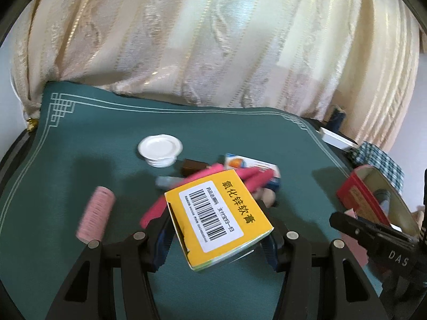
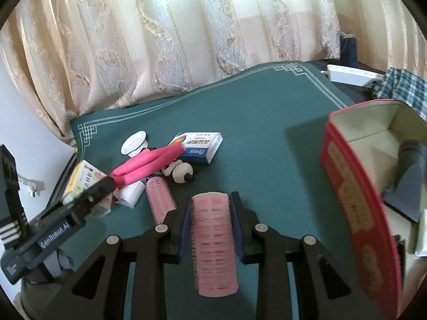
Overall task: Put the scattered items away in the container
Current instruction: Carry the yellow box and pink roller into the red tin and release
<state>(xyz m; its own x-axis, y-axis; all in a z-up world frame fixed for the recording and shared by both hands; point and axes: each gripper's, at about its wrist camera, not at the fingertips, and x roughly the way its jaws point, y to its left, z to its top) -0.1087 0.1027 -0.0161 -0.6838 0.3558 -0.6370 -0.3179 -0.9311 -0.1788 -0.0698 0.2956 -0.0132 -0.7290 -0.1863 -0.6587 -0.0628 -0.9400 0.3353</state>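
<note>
My left gripper (image 1: 217, 236) is shut on a yellow medicine box (image 1: 217, 217) with a barcode label, held above the green mat (image 1: 80, 138). My right gripper (image 2: 212, 220) is shut on a pink hair roller (image 2: 213, 242), left of the red tin container (image 2: 355, 213), which stands open with dark and white items inside. The tin also shows at the right of the left wrist view (image 1: 373, 202). On the mat lie a second pink roller (image 2: 160, 200), a pink foam curler (image 2: 149, 164), a blue-white medicine box (image 2: 198, 146), a white cap (image 2: 134, 141) and a panda figure (image 2: 181, 172).
A cream curtain (image 2: 186, 32) hangs behind the table. A plaid cloth (image 2: 400, 88), a white box (image 2: 349, 76) and a dark spool (image 2: 348, 48) sit at the far right off the mat. A small white box (image 2: 130, 194) lies by the curler.
</note>
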